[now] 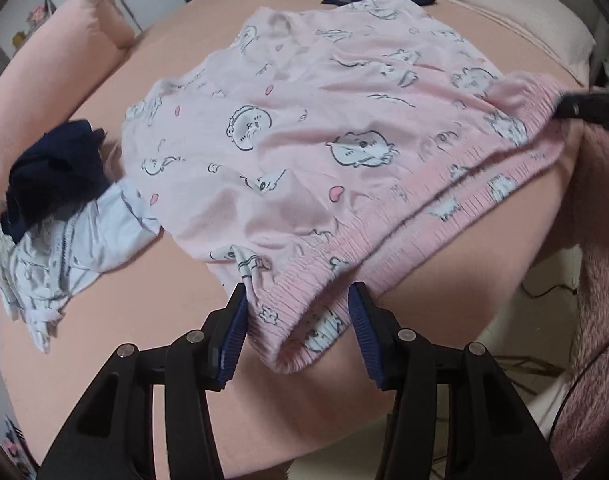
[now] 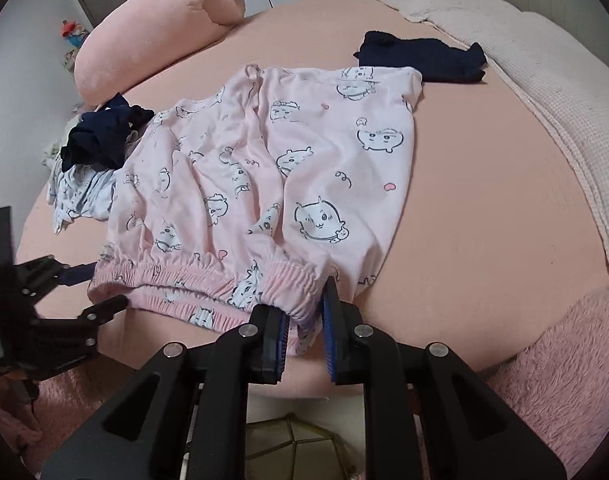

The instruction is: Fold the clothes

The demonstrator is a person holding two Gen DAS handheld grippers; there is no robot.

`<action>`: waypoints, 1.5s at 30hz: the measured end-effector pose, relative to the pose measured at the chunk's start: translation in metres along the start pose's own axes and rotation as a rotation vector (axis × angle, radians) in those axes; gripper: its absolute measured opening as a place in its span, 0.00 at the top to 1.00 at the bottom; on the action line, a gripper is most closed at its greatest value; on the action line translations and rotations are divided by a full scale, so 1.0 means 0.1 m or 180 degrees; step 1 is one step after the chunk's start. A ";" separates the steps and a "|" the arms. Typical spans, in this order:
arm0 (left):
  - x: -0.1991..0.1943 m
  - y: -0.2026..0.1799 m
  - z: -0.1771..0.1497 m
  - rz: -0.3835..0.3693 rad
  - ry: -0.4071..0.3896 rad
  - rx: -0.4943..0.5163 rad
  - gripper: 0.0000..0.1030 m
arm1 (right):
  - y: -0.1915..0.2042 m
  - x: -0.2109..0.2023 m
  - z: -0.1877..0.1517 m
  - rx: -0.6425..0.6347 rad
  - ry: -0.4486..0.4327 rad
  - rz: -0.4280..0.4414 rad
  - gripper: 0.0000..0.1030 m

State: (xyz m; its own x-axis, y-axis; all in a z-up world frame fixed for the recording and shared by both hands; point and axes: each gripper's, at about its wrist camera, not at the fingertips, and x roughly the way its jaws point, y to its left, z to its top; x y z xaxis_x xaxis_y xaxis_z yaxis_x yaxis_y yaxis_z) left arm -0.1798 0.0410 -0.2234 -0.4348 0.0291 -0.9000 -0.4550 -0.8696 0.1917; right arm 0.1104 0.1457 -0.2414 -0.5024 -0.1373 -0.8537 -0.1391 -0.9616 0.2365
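Pink pyjama shorts [image 1: 304, 128] with white cartoon animals lie spread on the peach bed, waistband toward me; they also show in the right wrist view [image 2: 264, 168]. My left gripper [image 1: 298, 300] is open, its blue pads either side of the waistband's left corner. My right gripper [image 2: 306, 300] has its jaws set apart around the waistband's right corner, cloth bunched between the pads. The right gripper [image 1: 576, 106] shows at the right edge of the left wrist view. The left gripper [image 2: 88, 284] shows open at the left in the right wrist view.
A crumpled navy garment [image 1: 52, 168] lies on a pale blue-white one [image 1: 72, 248] to the left. Another navy garment [image 2: 420, 56] lies beyond the shorts. A pink bolster [image 2: 160, 24] is at the back left, a cream blanket [image 2: 544, 92] at the right, a fuzzy pink rug [image 2: 564, 380] below.
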 end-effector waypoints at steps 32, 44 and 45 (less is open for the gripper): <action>-0.61 0.91 -0.49 -0.0945 -0.0253 -0.1953 0.61 | -0.57 1.21 1.18 0.0026 0.0221 0.0483 0.70; 0.07 0.82 -0.54 -0.0601 0.0358 -0.2058 0.58 | -0.89 2.09 1.69 0.0368 0.0342 -0.0279 0.73; 0.06 0.83 -0.58 -0.0645 0.0369 -0.2099 0.58 | -0.91 2.14 1.71 0.0352 0.0353 -0.0311 0.73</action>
State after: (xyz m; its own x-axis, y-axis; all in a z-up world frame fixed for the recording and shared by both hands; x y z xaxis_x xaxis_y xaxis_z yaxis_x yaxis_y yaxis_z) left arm -0.1759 -0.0598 -0.2357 -0.2888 0.2014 -0.9360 0.0643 -0.9713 -0.2288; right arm -0.1299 0.2445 -0.3663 -0.3854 -0.0757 -0.9196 -0.2787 -0.9405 0.1942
